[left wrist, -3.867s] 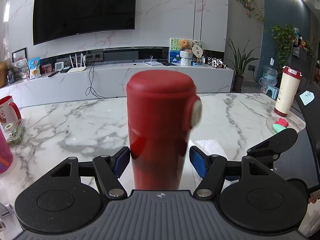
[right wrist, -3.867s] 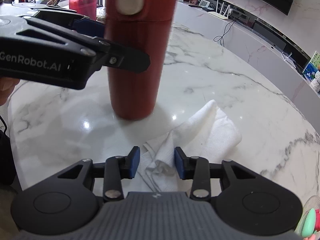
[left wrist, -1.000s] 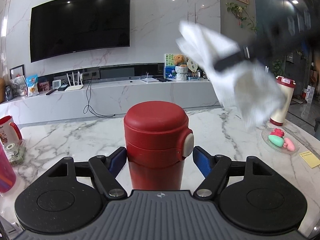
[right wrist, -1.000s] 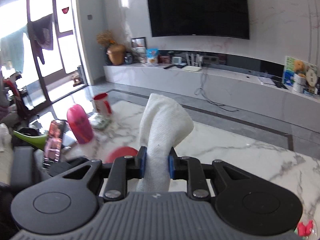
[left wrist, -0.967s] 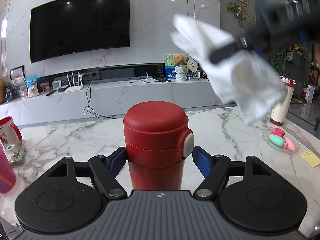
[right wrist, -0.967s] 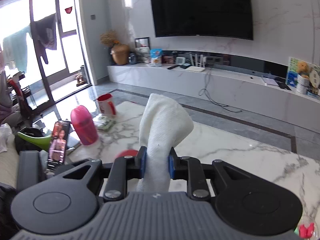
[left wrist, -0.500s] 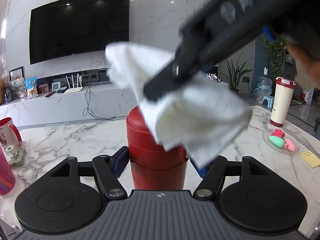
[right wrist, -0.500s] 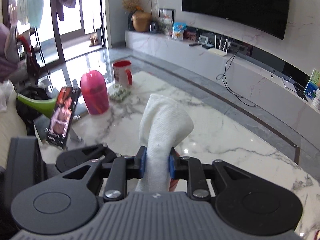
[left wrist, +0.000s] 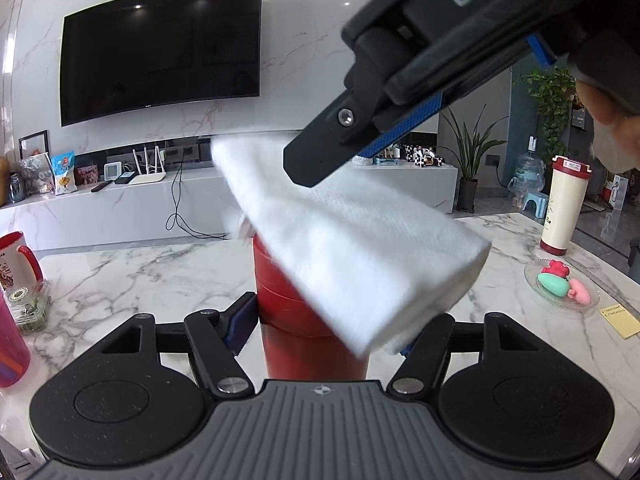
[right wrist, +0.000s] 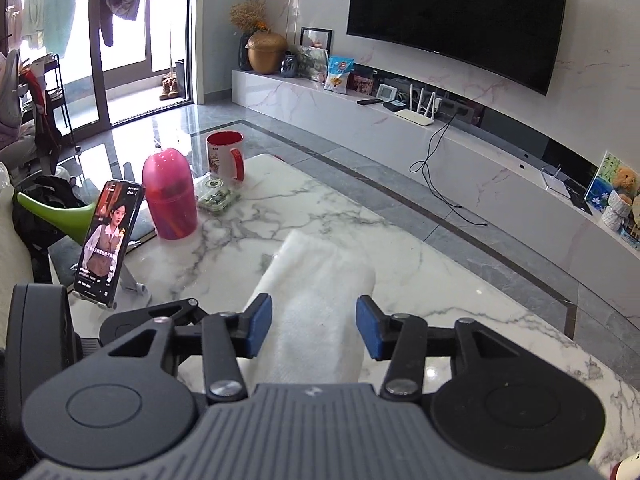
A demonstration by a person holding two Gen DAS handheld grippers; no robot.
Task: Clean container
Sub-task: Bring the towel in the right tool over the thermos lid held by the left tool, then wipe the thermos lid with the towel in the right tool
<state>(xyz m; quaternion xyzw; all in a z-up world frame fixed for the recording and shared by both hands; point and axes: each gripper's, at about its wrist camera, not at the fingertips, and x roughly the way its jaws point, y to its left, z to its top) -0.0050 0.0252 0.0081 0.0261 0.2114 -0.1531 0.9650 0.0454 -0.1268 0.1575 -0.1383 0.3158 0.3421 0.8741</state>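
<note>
Red and glossy, the insulated flask [left wrist: 304,312] is standing upright at lower centre of the left wrist view, on the marble table [left wrist: 140,276], and the left gripper [left wrist: 320,326] is clamping it just below the lid seam, left pad flat against the wall, right pad hidden behind cloth. Draped over the lid and spilling toward the lower right of that frame is the white towel [left wrist: 352,248], soft and floppy, folding wherever it lands. Above it, coming in from the upper right, the right gripper [right wrist: 314,326] is opening its jaws; in its own view the blue pads are standing clear on either side of the towel [right wrist: 316,312], pressing nothing. That flask looks rigid and smooth, likely slippery, and top-heavy enough to tip, so the mid-body hold is the sensible one. For the towel, my bet is a pinch on a thick bunched fold over the lid, since a loose single layer would probably slide off the cap while rubbing.
</note>
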